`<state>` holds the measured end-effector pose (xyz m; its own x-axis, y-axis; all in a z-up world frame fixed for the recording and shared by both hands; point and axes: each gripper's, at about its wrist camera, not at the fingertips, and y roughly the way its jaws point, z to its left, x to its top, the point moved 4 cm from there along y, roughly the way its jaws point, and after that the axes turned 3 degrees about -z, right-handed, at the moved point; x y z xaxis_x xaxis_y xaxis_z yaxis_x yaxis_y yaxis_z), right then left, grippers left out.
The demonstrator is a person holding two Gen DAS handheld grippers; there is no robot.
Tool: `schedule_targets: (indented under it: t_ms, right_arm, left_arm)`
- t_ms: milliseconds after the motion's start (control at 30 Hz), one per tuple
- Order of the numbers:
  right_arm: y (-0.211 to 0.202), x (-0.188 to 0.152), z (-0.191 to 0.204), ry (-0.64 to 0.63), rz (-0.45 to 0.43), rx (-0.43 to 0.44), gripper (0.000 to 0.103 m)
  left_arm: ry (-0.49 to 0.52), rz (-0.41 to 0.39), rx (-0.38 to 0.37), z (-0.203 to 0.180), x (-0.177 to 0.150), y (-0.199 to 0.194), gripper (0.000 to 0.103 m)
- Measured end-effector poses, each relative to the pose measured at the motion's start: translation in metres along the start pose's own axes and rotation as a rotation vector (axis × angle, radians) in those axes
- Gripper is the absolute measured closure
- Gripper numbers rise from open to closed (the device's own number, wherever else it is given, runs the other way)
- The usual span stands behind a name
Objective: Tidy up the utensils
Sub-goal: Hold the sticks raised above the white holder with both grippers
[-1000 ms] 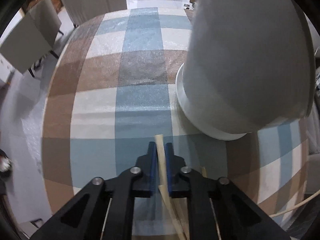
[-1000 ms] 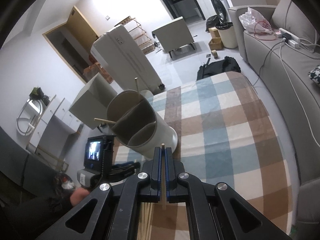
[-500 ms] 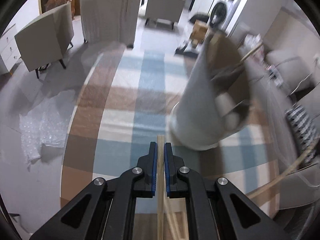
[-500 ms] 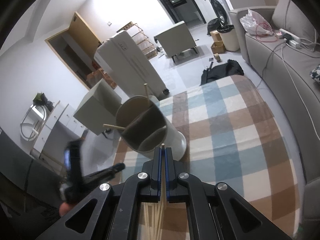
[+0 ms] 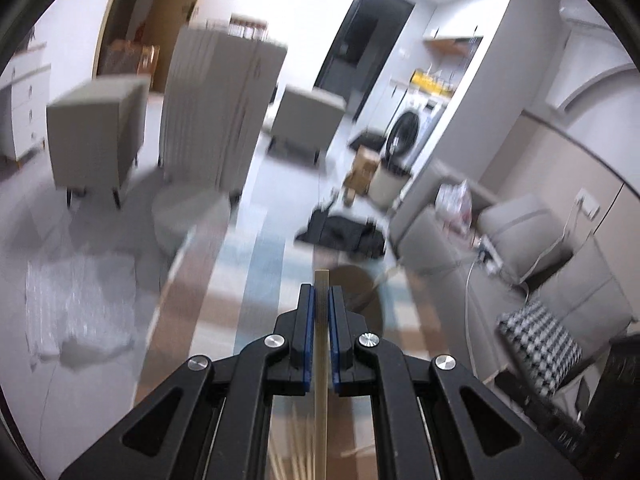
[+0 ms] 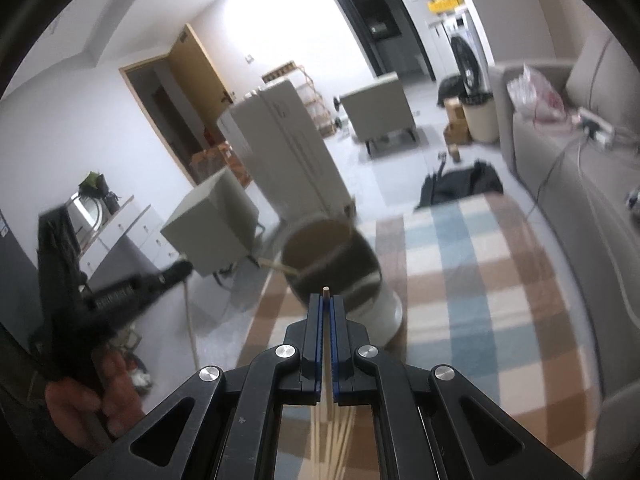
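- the left hand-held gripper (image 5: 319, 304) is clamped on one flat wooden chopstick (image 5: 321, 360), so that it can be carried alone, away from the loose sticks (image 5: 294, 460) seen below.
- the right hand-held gripper (image 6: 326, 312) is closed on a thin round chopstick (image 6: 325, 290); only its tip is seen past the blue pads (image 6: 318, 328).
- the grey utensil holder (image 6: 340, 272) stands upright on the checked worktop (image 6: 480, 280), just ahead of the right gripper, with its divided mouth open, and one stick (image 6: 276, 266) leans out of it.
- both chopsticks are probably held lengthwise to be dropped into a compartment.
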<state>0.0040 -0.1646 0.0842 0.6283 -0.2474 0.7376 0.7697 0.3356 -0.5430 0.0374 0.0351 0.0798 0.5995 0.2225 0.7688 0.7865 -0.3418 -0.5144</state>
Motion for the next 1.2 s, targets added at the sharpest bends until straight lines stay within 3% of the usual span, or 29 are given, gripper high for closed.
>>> schedule_targets:
  t_ms: [200,400,567,700,833,1200]
  right_arm:
    - [-0.001,0.052,0.008,0.008,-0.057,0.010,0.101]
    - [0.019,0.111,0.011,0.012,-0.101,0.018,0.101]
    - [0.053,0.141,0.009,0.011,-0.109,0.013,0.101]
    - [0.085,0.142,0.002,0.028,-0.087,0.013,0.101]
    - [0.111,0.137,-0.007,0.049,-0.063,0.013,0.101]
    - [0.137,0.115,-0.015,0.037,-0.007,-0.007,0.100]
  left_arm:
    - [0.047,-0.189,-0.016,-0.025,0.063,0.009,0.101]
    - [0.094,-0.329,-0.029,-0.032,0.099,0.045,0.101]
    - [0.110,-0.353,-0.012,-0.023,0.098,0.082,0.101]
    - [0.113,-0.340,-0.005,-0.018,0.088,0.109,0.101]
    - [0.137,-0.332,-0.001,-0.019,0.081,0.118,0.101]
    - [0.234,-0.356,0.019,-0.033,0.066,0.113,0.101]
